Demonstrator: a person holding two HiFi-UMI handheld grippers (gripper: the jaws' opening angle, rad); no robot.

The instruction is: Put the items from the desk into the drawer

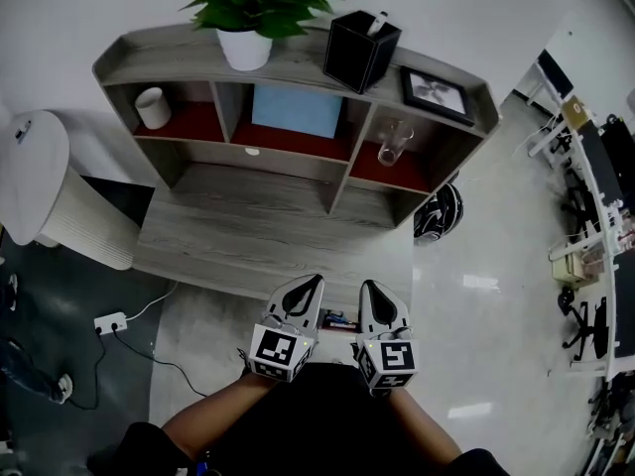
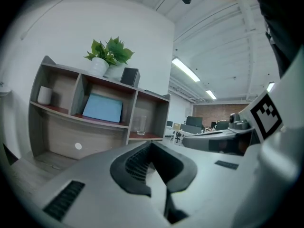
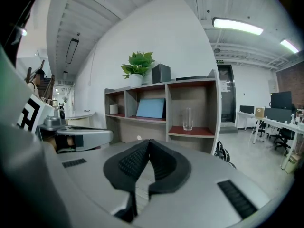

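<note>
The grey wooden desk [image 1: 248, 231] carries a shelf unit. On its top stand a potted plant [image 1: 246, 38], a black box [image 1: 359, 50] and a picture frame [image 1: 435, 93]. The compartments hold a white cup [image 1: 153, 107], a blue board [image 1: 295, 110] and a glass [image 1: 392, 143]. My left gripper [image 1: 310, 284] and right gripper [image 1: 369, 288] hover side by side over the desk's front edge, both shut and empty. In the left gripper view the left gripper [image 2: 151, 144] points at the shelves with the blue board [image 2: 102, 108]. In the right gripper view the right gripper [image 3: 149, 141] faces the glass [image 3: 188, 118].
A white round bin [image 1: 40, 181] stands left of the desk. A power strip [image 1: 109, 321] with cables lies on the floor below it. A black helmet [image 1: 437, 211] sits on the floor at the desk's right end. Office chairs and tables [image 1: 595, 226] fill the far right.
</note>
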